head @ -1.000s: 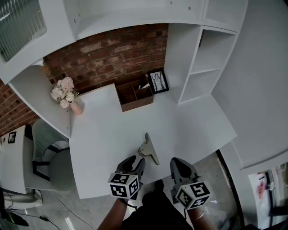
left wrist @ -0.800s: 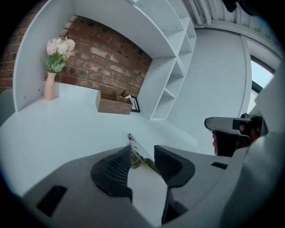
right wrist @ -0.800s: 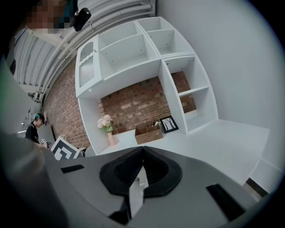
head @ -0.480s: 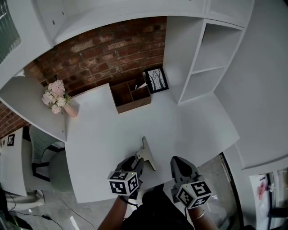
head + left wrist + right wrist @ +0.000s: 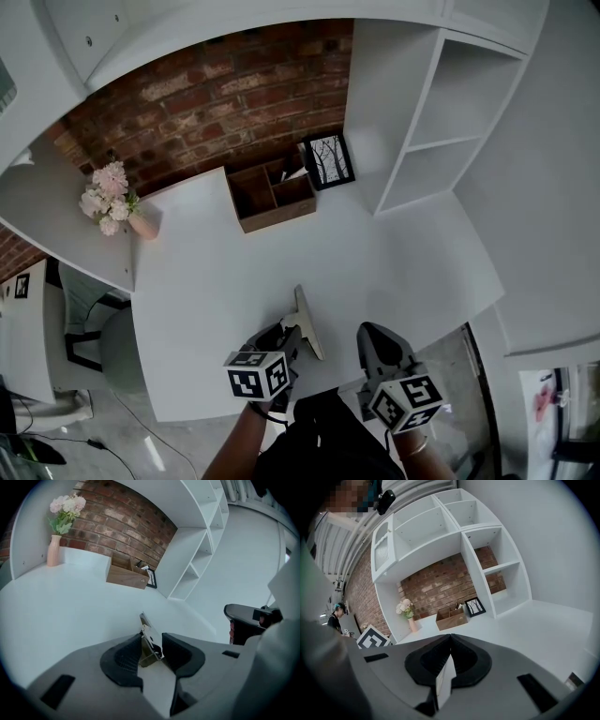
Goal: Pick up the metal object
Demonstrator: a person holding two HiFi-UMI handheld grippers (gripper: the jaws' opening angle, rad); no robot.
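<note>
Head view: the brown wooden desk organiser (image 5: 272,195) stands at the back of the white desk (image 5: 206,281), against the brick wall. The thin, flat, hinge-like piece of silver metal (image 5: 307,323) lies well on the near side of that organiser, close to the desk's front edge. Its long axis runs roughly from the front edge toward the organiser. The left gripper (image 5: 284,339) sits at the strip's near end, on the side away from the organiser, and lines up along that axis. The right gripper (image 5: 375,342) hangs off to the right of the strip, apart from it, so the left one is clearly the nearer.

Left gripper view: the organiser shows far ahead and a little left. The metal piece (image 5: 149,641) stands between the two dark ribbed pads, with its far end poking out toward the organiser. Both pads look to be touching it, one on each flat side, so I judge the jaws to be clamped on its near end. From here the lift looks like a straight rise, with the free end trailing toward the organiser.

Right gripper view: the jaws (image 5: 450,641) are pressed together with nothing of the task between them. They point across the desk toward the organiser in the distance.
</note>
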